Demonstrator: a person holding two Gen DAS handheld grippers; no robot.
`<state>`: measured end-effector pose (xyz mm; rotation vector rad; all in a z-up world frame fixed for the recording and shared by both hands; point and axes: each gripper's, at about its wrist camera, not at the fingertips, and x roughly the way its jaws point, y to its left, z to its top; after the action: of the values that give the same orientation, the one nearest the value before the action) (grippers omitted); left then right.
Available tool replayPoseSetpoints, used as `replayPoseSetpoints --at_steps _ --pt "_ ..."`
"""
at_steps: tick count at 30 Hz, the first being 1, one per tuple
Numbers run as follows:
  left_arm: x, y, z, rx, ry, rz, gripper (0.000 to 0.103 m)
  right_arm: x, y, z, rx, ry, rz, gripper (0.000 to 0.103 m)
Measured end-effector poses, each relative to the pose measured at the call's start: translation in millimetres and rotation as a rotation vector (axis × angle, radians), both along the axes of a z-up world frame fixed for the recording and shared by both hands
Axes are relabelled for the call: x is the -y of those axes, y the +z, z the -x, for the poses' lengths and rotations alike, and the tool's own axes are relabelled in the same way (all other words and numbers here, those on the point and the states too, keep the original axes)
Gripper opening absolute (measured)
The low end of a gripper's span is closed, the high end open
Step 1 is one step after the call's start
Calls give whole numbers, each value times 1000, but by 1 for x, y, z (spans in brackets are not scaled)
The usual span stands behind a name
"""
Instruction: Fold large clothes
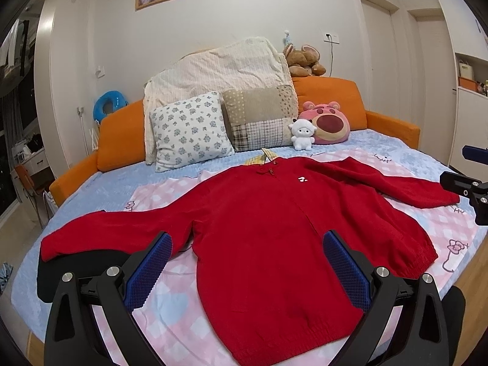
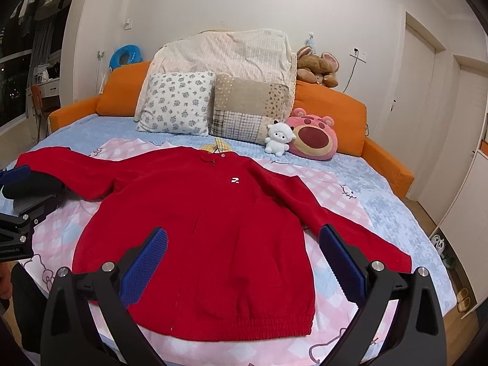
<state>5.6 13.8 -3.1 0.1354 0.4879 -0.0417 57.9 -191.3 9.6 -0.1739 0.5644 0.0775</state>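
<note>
A red zip-up jacket (image 1: 268,228) lies flat, front up, on the bed, both sleeves spread out to the sides; it also shows in the right wrist view (image 2: 207,228). My left gripper (image 1: 247,241) is open and empty, hovering above the jacket's lower left part near the left sleeve. My right gripper (image 2: 244,238) is open and empty, above the jacket's lower right part. The right gripper shows at the right edge of the left wrist view (image 1: 466,189); the left gripper shows at the left edge of the right wrist view (image 2: 21,210).
A pink checked sheet (image 2: 335,320) lies under the jacket on a blue bedspread (image 2: 381,189). Pillows (image 1: 192,131), a white plush (image 1: 302,135), a pink bear cushion (image 1: 328,122) and an orange headboard (image 1: 329,91) are at the far end. Shoes (image 2: 439,244) are on the floor at the right.
</note>
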Motion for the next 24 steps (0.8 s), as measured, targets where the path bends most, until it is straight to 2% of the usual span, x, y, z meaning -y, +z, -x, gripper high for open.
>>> replayPoseSetpoints --at_steps 7,24 --pt "-3 -1 -2 8 19 -32 100 -2 -1 -2 -3 1 8 98" --pt "-4 -7 -7 -15 3 -26 100 -3 -3 -4 -9 -9 10 98"
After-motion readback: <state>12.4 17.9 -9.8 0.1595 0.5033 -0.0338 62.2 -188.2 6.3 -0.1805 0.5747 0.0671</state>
